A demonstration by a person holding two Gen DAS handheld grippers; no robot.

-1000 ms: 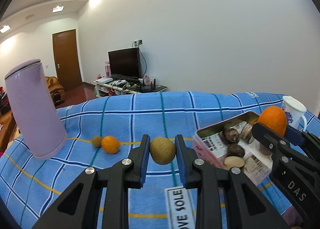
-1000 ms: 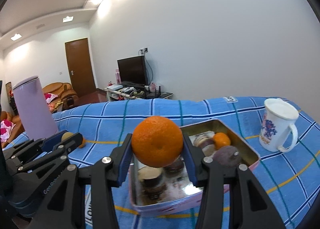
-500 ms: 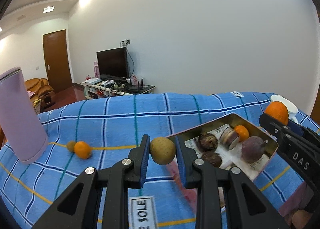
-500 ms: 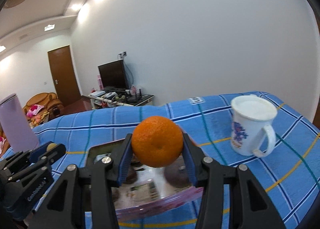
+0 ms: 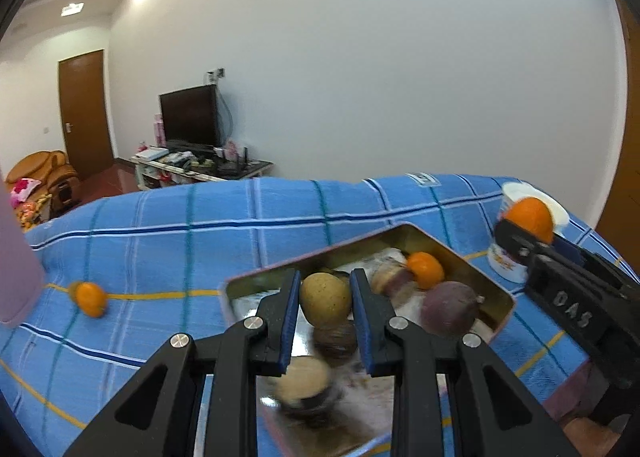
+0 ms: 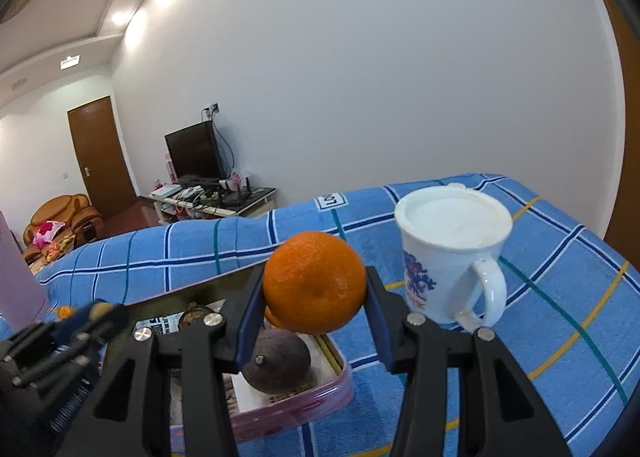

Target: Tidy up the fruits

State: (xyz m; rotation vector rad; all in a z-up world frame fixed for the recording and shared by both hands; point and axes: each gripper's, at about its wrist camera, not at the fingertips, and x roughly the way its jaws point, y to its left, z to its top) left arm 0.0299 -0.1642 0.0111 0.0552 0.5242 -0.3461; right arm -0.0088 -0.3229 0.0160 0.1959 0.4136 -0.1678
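Observation:
My left gripper (image 5: 325,297) is shut on a yellow-brown round fruit (image 5: 325,299), held over the near left part of the rectangular tin (image 5: 362,246). Inside the tin lie a purple fruit (image 5: 449,307), a small orange (image 5: 425,268) and several dark brown fruits. My right gripper (image 6: 315,293) is shut on a large orange (image 6: 315,282), held above the tin's right end (image 6: 336,387), where the purple fruit (image 6: 278,359) shows below it. In the left wrist view the right gripper (image 5: 520,231) appears at the right with its orange (image 5: 528,217).
A white mug (image 6: 450,253) stands just right of the tin. One small orange (image 5: 91,299) lies on the blue checked cloth (image 5: 160,249) to the left, near a pink cylinder (image 5: 16,257). The cloth's far edge drops off toward a TV stand.
Both grippers have moved right across the cloth with their fruits. The left one now hangs over the tin; the right one has shifted toward the tin's right end, closer to the mug.

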